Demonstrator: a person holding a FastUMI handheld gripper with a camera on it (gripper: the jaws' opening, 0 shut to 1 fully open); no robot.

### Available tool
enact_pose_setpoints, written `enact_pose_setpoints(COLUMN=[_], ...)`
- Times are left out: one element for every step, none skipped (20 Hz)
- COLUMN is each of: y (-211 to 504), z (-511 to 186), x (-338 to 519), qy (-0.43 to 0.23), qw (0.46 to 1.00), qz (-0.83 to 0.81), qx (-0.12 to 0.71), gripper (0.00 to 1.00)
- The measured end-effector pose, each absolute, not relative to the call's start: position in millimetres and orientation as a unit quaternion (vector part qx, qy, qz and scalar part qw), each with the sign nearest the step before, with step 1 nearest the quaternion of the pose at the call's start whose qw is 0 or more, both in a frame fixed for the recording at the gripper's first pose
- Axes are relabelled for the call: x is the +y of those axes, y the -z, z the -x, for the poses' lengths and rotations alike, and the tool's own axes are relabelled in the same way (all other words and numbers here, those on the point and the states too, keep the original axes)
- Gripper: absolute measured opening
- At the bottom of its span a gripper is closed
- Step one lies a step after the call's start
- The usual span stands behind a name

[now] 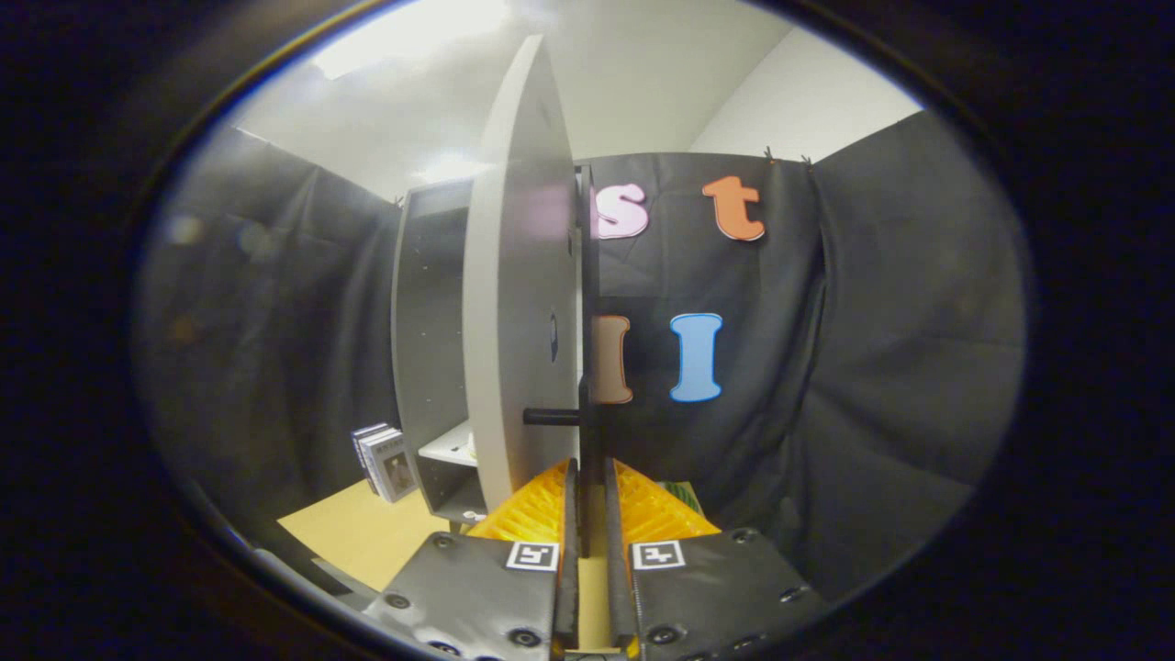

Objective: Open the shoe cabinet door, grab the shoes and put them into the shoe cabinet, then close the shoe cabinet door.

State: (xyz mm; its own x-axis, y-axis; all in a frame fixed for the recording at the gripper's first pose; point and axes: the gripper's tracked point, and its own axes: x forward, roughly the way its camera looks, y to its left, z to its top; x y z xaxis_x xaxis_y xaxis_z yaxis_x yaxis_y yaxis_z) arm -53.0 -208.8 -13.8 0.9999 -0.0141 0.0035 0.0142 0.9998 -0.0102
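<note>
The gripper [587, 487] stands with its two fingers drawn nearly together, clamped on the thin black bar of the door handle [588, 367], which rises edge-on between them; a short black peg joins this bar to the cabinet door [519, 303]. The door, a pale grey panel seen almost edge-on, stands swung out from the grey shoe cabinet [430, 330], whose opening and a white shelf [450, 445] show to its left. Beside the cabinet's foot a small stack of boxes [384, 462] rests on the tan tabletop [358, 532], towards its far edge. The shoes cannot be made out. Risks, as judged: the grip is narrow and low on the bar, so a pull off the door's arc may let the handle slip out, and a hard pull may shift the light cabinet or knock the boxes.
</note>
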Motion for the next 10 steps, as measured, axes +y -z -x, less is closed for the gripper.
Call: enact_pose_setpoints(y=[11.9,7.6,4.2,0.4,-1.1,-3.8,-7.1,-11.4,-14.0,-13.6], z=[62.3,71.3,77.8,85.7,91.8,96.7,98.5,100.3,98.4,96.0], x=[-205.8,-202.1,-199.7,-195.7,-190.0,-181.9,-172.8,-163.4,-152.7,-140.4], qy=[0.01,0.014,0.019,0.025,0.029,0.035,0.039,0.043,0.044,0.044], qw=[1.0,1.0,1.0,1.0,0.999,0.999,0.999,0.999,0.999,0.999], qz=[0.006,0.007,0.009,0.013,0.016,0.018,0.02,0.02,0.018,0.017], qx=[-0.004,-0.008,-0.01,-0.013,-0.014,-0.014,-0.017,-0.021,-0.025,-0.025], gripper=[0.15,0.15,0.15,0.15,0.15,0.15,0.15,0.15,0.15,0.15])
